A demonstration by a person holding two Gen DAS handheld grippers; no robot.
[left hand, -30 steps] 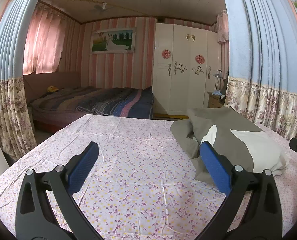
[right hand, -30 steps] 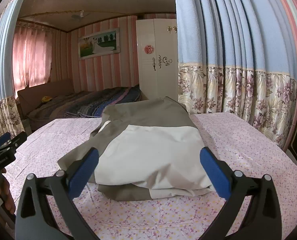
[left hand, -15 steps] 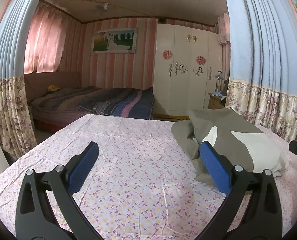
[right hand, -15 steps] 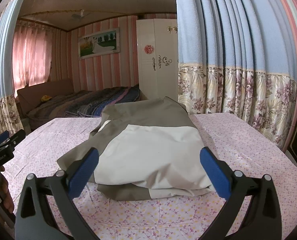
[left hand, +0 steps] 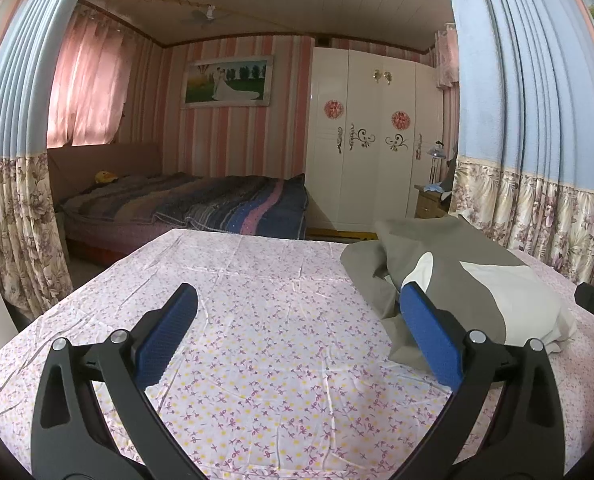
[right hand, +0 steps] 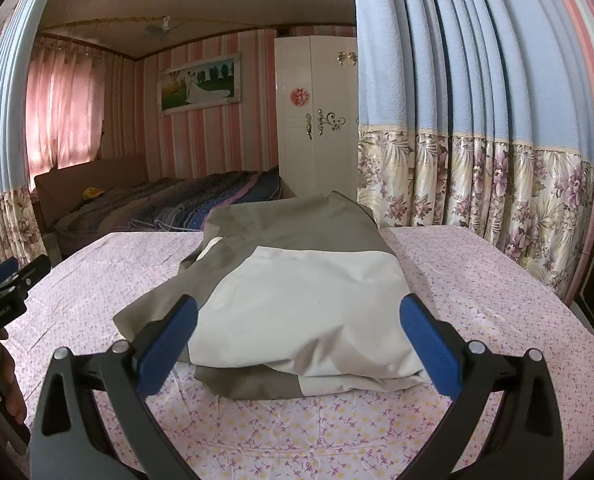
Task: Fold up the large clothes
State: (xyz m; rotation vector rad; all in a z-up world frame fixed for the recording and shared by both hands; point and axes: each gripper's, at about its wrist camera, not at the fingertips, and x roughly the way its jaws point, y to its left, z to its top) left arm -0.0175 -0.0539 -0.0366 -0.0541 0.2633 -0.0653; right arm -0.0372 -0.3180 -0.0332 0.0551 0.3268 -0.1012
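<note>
Floral sheet [left hand: 265,352] fills left view; folded garment [right hand: 305,300] fills right.

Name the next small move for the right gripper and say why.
Probably ease the right gripper forward and down to the near edge of the folded garment. Its fingers stand open and empty just short of the cloth, and a grey flap sticks out loose at the left, so the fold looks unfinished.
</note>
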